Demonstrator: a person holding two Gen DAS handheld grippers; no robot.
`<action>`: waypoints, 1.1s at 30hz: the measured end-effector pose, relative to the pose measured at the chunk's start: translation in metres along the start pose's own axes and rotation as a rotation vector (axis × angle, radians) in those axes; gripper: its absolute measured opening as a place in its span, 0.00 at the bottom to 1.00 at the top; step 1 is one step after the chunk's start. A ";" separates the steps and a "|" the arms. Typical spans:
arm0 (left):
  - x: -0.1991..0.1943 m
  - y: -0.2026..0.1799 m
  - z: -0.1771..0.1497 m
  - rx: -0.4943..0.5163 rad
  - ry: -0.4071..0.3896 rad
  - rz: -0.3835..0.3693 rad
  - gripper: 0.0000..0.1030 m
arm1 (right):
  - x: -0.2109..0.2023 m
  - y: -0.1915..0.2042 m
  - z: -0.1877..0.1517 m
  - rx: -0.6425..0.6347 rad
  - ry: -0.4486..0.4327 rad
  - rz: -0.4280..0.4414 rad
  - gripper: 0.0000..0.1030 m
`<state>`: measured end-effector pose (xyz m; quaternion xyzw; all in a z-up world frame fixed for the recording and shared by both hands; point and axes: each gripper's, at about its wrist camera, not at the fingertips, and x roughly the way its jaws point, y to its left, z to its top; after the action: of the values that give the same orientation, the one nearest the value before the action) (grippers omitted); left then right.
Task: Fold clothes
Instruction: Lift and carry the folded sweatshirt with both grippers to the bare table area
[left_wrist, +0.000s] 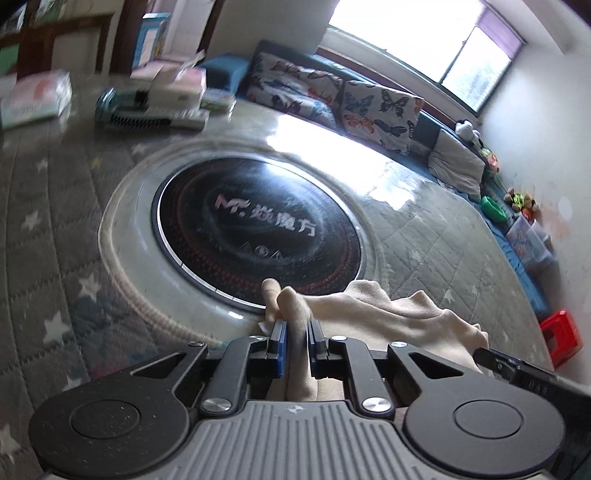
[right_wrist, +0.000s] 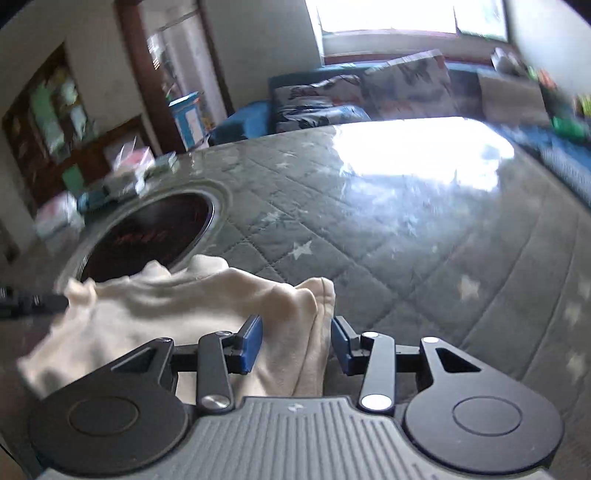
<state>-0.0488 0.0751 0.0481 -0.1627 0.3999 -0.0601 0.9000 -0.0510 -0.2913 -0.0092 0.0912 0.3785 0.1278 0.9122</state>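
Left wrist view: sits just behind left gripper (left_wrist: 296, 334), angled down across grey quilted star-print table cover (left_wrist: 424, 251), facing butterfly-print sofa cushions (left_wrist: 376, 110) under window.

Right wrist view: behind right gripper (right_wrist: 296, 341), same downward slant, blurred.

Shared: cream knit garment (right_wrist: 192, 306) close up, round black cooktop (left_wrist: 258, 229).

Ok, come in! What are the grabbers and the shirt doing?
Left gripper shut on cream garment. Right gripper open, garment edge between its jaws. Garment bunched beside round cooktop. Nothing blocking.
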 end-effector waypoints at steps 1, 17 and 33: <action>0.000 -0.002 0.000 0.012 -0.001 0.002 0.10 | -0.001 -0.002 -0.001 0.009 -0.001 0.012 0.41; 0.000 -0.081 0.021 0.188 -0.043 -0.049 0.06 | -0.066 -0.025 0.006 0.037 -0.175 0.040 0.10; 0.069 -0.218 0.017 0.332 0.028 -0.191 0.04 | -0.134 -0.137 0.024 0.127 -0.299 -0.252 0.09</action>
<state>0.0155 -0.1423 0.0849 -0.0483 0.3797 -0.2127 0.8990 -0.1027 -0.4640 0.0604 0.1184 0.2544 -0.0262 0.9595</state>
